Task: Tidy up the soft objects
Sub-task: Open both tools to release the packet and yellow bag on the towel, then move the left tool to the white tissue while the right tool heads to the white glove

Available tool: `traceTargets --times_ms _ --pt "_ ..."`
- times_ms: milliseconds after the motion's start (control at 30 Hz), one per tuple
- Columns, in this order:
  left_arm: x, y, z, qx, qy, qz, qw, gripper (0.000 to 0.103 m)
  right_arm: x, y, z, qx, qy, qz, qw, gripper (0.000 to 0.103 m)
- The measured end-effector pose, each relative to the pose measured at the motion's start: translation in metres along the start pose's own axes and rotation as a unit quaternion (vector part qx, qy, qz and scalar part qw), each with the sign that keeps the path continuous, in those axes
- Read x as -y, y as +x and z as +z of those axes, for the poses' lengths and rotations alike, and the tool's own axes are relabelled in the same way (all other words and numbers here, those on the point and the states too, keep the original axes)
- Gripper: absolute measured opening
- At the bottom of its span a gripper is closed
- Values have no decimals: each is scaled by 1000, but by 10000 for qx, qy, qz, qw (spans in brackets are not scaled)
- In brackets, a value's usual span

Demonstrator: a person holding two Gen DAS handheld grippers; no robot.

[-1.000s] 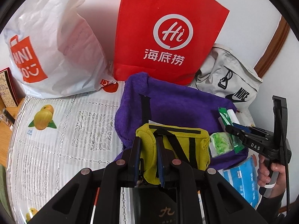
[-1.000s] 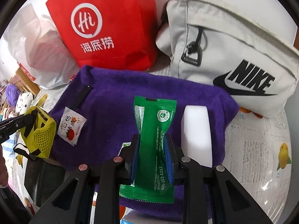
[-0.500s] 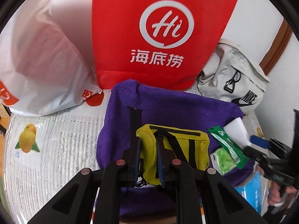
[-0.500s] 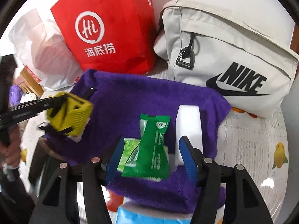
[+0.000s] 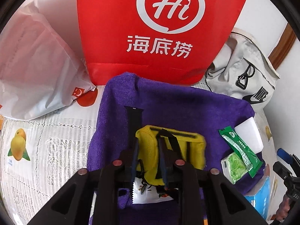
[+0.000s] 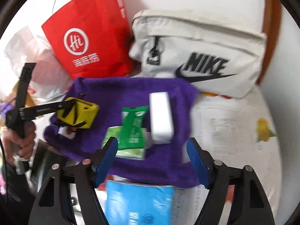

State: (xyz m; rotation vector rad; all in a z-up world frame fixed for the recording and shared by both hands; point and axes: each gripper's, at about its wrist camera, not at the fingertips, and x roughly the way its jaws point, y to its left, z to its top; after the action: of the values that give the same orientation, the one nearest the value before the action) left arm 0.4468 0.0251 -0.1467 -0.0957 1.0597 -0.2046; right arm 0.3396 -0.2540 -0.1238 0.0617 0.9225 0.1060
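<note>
A purple towel [image 5: 180,108] lies spread on the table, also in the right wrist view [image 6: 131,90]. My left gripper [image 5: 149,159] is shut on a yellow mesh pouch [image 5: 187,150] with black straps, held just over the towel's near left part and above a white sachet [image 5: 150,193]. The pouch shows in the right wrist view [image 6: 78,112]. My right gripper [image 6: 151,159] is open and empty, pulled back from the towel. A green packet [image 6: 134,129] lies on a light green pack [image 6: 129,151] beside a white block [image 6: 161,116].
A red paper bag [image 5: 161,30] and a white plastic bag [image 5: 35,65] stand behind the towel. A grey Nike bag [image 6: 202,54] sits at the back right. A blue tissue pack [image 6: 138,202] lies under the towel's near edge. A patterned tablecloth [image 5: 46,146] covers the table.
My right gripper opened, left the green packet on the towel and drew back. My left gripper carried the yellow pouch forward over the towel.
</note>
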Motion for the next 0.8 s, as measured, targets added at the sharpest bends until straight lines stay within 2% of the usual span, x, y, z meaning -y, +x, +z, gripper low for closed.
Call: traceTargets --times_ms 33,100,167,300,400,500,600,700,800 --pt "0 -3 0 24 -2 13 10000 27 1 -3 -2 34 -11 -18 10000 76" --pt "1 -11 0 87 12 95 9999 44 2 -7 -4 32 9 2 10000 77" --pt "2 -23 -1 207 44 149 9997 51 4 -12 -8 20 94 -24 10000 78" --pt "4 -54 -10 415 37 231 9989 52 6 -26 -17 59 190 -225 9995 78" --pt "6 -81 -24 680 58 147 9976 52 5 -41 -28 139 143 -279 9994 78" --pt "12 -116 -49 1013 128 189 9946 52 3 -60 -42 234 33 -442 9987 78" --pt "13 -138 -70 995 54 44 9950 52 -2 -82 -60 423 -99 -285 9986 78" --pt "15 -156 -98 837 -66 22 9965 52 -5 -98 -82 340 -67 27 9994 78" --pt "17 -166 -126 570 -89 -89 9983 52 -9 -108 -106 256 46 80 9996 78"
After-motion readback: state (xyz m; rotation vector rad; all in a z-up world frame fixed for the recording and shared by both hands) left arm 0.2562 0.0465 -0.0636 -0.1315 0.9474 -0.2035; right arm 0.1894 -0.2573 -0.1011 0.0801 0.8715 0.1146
